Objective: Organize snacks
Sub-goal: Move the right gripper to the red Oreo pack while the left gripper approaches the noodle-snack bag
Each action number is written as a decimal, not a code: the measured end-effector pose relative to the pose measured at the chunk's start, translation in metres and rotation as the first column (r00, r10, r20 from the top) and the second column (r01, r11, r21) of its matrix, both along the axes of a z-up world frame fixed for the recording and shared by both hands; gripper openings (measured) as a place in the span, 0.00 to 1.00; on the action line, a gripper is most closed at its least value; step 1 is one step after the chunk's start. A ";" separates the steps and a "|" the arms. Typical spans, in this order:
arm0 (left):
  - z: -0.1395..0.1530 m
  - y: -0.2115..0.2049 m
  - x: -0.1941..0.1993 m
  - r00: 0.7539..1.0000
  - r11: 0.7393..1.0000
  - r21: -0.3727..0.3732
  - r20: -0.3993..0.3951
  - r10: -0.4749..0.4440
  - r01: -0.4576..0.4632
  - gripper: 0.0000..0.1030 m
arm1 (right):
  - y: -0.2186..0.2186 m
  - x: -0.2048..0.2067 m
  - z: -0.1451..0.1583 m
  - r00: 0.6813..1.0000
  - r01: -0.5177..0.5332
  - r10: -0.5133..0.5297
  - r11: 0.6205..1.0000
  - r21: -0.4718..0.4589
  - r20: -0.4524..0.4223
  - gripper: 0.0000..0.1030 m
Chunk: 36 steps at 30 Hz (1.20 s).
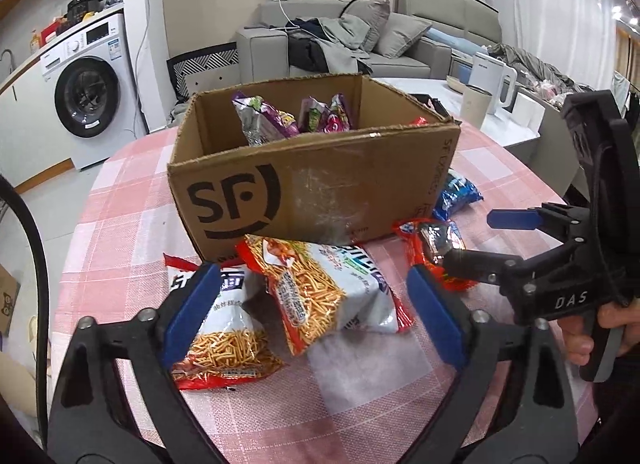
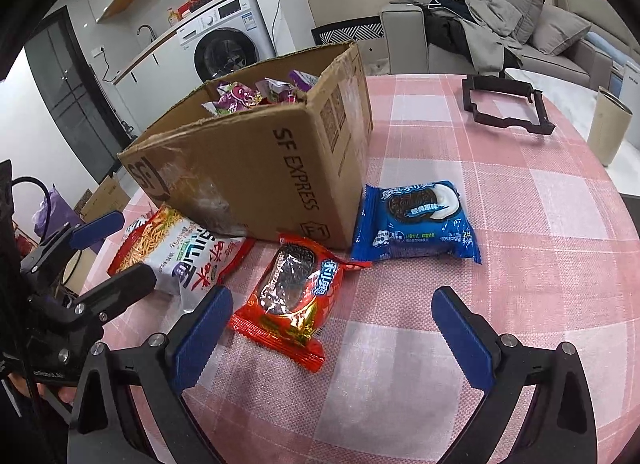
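Left fingers: our left gripper (image 1: 312,316) is spread wide and holds nothing; the two noodle packs lie between and just past its blue pads.
Right fingers: our right gripper (image 2: 332,336) is also wide and empty, with the red cookie pack (image 2: 294,296) just ahead, nearer its left pad.
Noodle packs: the near noodle pack (image 1: 224,340) sits partly under the upper noodle pack (image 1: 324,292); we think closing here could pinch both at once or drag one along.
Crowding: the two tools work close together in front of the box, so we risk knocking fingers.
Blue cookie pack (image 2: 416,224): it touches the box corner, which leaves little room on that side.
Box (image 2: 256,168): open-topped, purple bags inside; its tall near wall could catch a pack carried low.
Surface (image 2: 520,284): open checked cloth to the right; the round edge curves away beyond.
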<state>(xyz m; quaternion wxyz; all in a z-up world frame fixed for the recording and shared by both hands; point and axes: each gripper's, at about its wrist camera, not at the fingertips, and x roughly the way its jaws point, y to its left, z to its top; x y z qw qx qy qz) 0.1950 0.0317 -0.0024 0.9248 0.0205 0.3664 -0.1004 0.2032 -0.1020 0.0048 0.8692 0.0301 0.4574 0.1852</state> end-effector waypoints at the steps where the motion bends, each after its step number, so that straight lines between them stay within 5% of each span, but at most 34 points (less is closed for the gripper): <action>1: -0.001 -0.001 0.001 1.000 1.000 -0.006 -0.007 -0.008 0.008 0.84 | 0.001 0.000 -0.001 1.000 -0.002 0.002 1.000 -0.001 -0.002 0.98; 11: -0.008 -0.002 0.001 0.998 0.999 -0.027 -0.041 -0.039 0.038 0.78 | 0.009 0.007 -0.012 0.999 -0.007 0.007 1.000 -0.010 -0.031 0.82; 21: -0.010 0.000 0.000 0.998 0.999 -0.036 -0.049 -0.031 0.030 0.78 | 0.021 0.013 -0.014 0.999 -0.018 0.017 1.000 -0.020 -0.031 0.81; 36: -0.015 0.002 0.002 0.997 0.998 -0.057 -0.064 -0.030 0.026 0.77 | 0.014 0.007 -0.015 0.999 -0.014 0.013 0.999 -0.033 -0.031 0.65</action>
